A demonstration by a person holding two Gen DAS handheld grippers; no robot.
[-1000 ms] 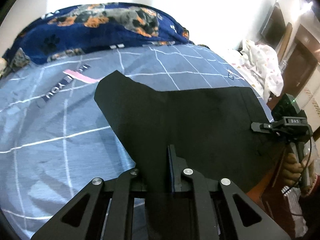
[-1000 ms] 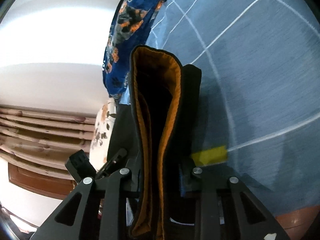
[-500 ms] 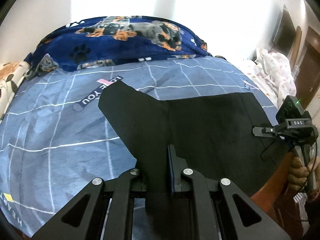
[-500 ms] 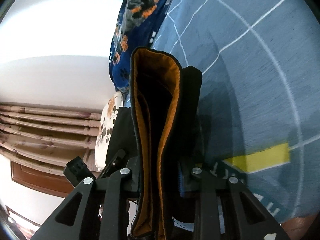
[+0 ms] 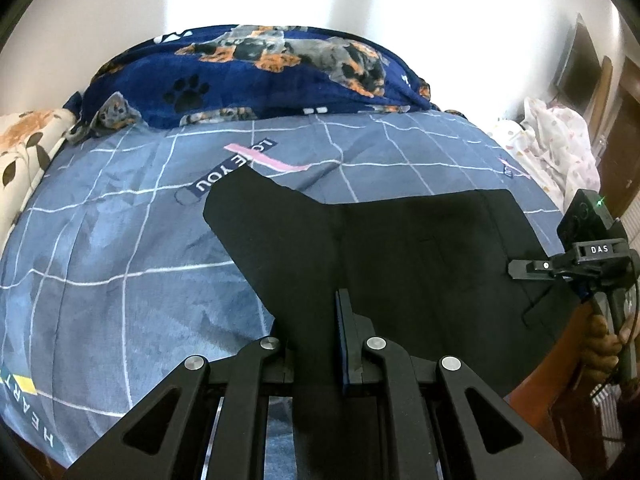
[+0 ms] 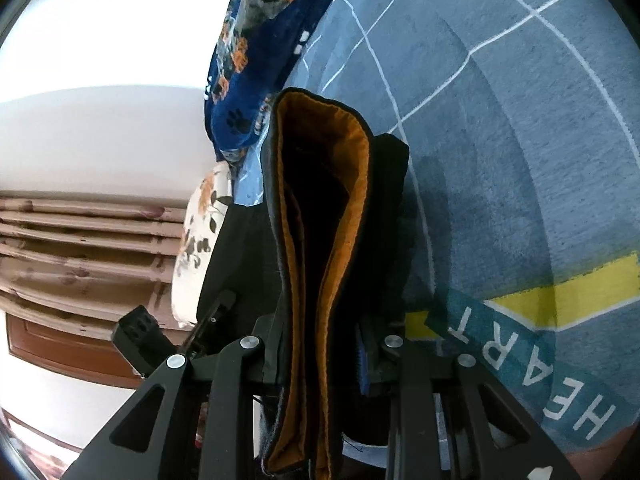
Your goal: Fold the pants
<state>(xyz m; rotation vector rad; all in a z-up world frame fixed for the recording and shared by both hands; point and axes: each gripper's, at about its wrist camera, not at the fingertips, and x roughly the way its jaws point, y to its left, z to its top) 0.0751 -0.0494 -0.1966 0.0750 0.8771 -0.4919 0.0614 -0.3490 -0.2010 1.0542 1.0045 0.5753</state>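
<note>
Since a second ago we have drawn the black pants [image 5: 400,248] back toward the bed's [image 5: 120,240] near edge, left gripper [image 5: 316,340] and right gripper [image 6: 320,344] both clamped on soft, limp cloth, best held at the waistband.

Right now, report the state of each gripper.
Left gripper: shut on the black fabric pants, at one edge.
Right gripper: shut on the pants' orange-lined waistband.
</note>
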